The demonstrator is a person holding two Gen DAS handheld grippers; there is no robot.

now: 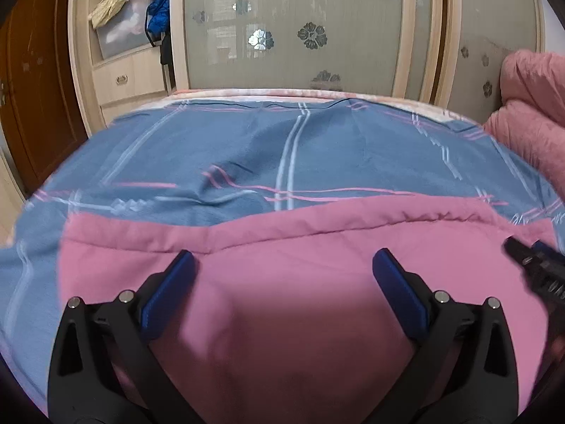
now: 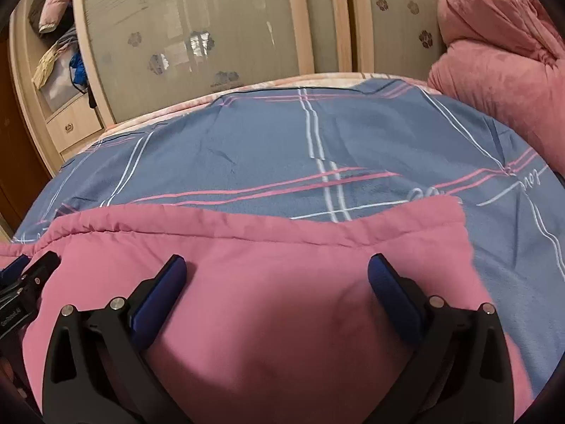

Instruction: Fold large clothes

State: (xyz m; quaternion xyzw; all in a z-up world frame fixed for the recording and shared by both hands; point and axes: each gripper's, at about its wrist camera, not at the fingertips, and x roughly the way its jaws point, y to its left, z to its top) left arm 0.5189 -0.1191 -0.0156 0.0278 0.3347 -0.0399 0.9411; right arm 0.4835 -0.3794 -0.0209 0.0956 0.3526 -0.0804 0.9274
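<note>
A large pink padded garment (image 1: 282, 282) lies flat on a blue plaid bedsheet (image 1: 247, 155); its stitched far edge runs across both views. It also fills the near part of the right wrist view (image 2: 268, 282). My left gripper (image 1: 282, 268) is open, its blue-padded fingers spread just above the pink cloth, holding nothing. My right gripper (image 2: 277, 272) is also open over the cloth near its right corner. The right gripper shows at the right edge of the left wrist view (image 1: 536, 265); the left gripper shows at the left edge of the right wrist view (image 2: 24, 275).
A bundled pink quilt (image 2: 501, 56) sits at the bed's far right. A wardrobe with frosted floral sliding doors (image 1: 300, 28) stands behind the bed, with open shelves of clothes and drawers (image 1: 123, 35) at the left. A brown wooden door (image 1: 35, 81) is at far left.
</note>
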